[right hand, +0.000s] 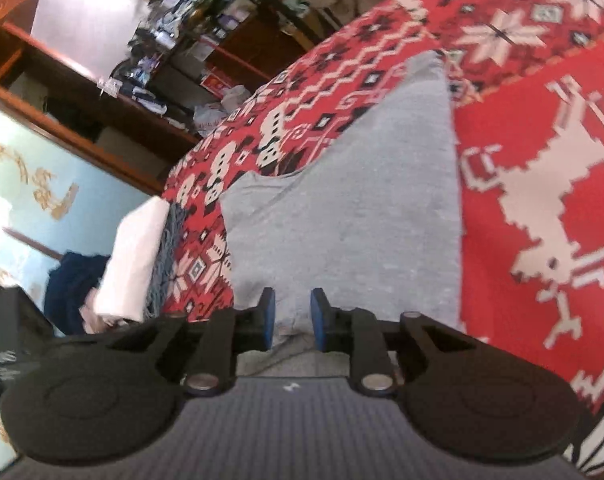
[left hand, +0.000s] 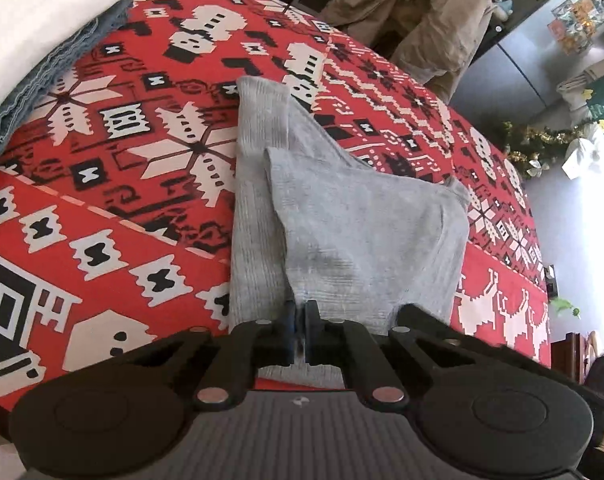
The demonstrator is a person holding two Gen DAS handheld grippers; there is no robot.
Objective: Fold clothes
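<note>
L gripper [left hand: 301, 330]: jaws pinched tight on near edge of grey garment [left hand: 341, 220], cloth nipped between blue pads. Garment runs fwd from claw over red patterned cloth [left hand: 102, 220], part-folded, one layer over another. Stack of white towel [left hand: 34, 28] on blue denim [left hand: 58, 68] far fwd-left of claw.

R gripper [right hand: 293, 314]: jaws narrowly apart, grey fabric bunched between them; pad contact can't tell. Garment stretches ahead of it too.

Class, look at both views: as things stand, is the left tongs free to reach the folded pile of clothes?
Probably not at once: the left tongs are shut on the grey garment. The pile lies beyond bare blanket.
</note>
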